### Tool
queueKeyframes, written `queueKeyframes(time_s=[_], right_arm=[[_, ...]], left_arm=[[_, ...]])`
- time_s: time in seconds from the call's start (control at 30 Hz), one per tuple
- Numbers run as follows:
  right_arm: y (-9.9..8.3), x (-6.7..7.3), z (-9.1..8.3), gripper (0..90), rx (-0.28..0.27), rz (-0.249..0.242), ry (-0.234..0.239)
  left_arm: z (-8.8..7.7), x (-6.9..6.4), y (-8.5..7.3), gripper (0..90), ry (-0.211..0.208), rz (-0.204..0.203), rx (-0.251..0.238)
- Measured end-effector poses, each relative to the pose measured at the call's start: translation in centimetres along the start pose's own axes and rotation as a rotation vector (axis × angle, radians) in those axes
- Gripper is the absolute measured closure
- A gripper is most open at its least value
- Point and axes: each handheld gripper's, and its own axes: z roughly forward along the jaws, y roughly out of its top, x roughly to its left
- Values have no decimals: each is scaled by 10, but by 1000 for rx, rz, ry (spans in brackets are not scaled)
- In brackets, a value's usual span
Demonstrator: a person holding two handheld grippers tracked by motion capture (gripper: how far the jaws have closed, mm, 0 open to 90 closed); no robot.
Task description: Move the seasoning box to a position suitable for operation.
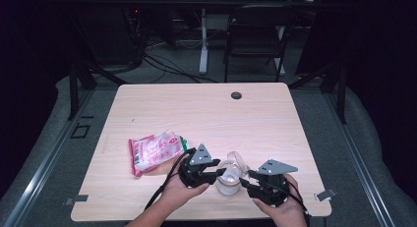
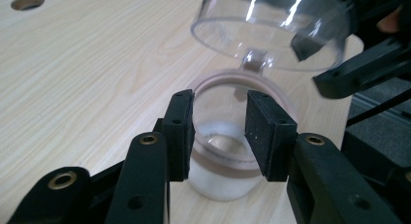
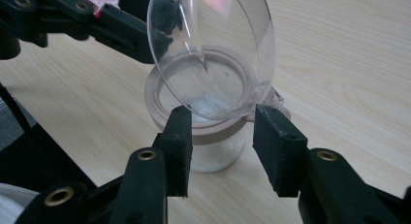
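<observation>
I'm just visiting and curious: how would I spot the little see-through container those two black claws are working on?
On the pale wooden table, look at the near edge, between the two hand-held grippers. There stands a small clear jar with a pinkish rim and its domed transparent lid flipped open. Unlike the pink-and-white packet to its left, it's see-through and upright.

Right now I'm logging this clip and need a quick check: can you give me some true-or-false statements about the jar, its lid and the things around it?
1. The clear lid of the jar stands flipped open. True.
2. The jar lies on its side. False: it stands upright on the table.
3. A pink packet lies on the table beside the left gripper. True.
4. The right gripper is clamped shut on the lid. False: its jaws stand apart, either side of the jar's rim.
5. The jar holds red liquid. False: its contents look white.
</observation>
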Motion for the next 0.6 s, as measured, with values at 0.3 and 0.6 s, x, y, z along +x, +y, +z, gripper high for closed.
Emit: queueKeyframes(time_s=[0.3,0.6], right_arm=[[0,-1,-1,585,-9,2,0],[1,-5,-5,597,-32,14,3]], left_arm=[[11,1,-7,642,14,2,34],[11,1,-8,662,14,15,33]])
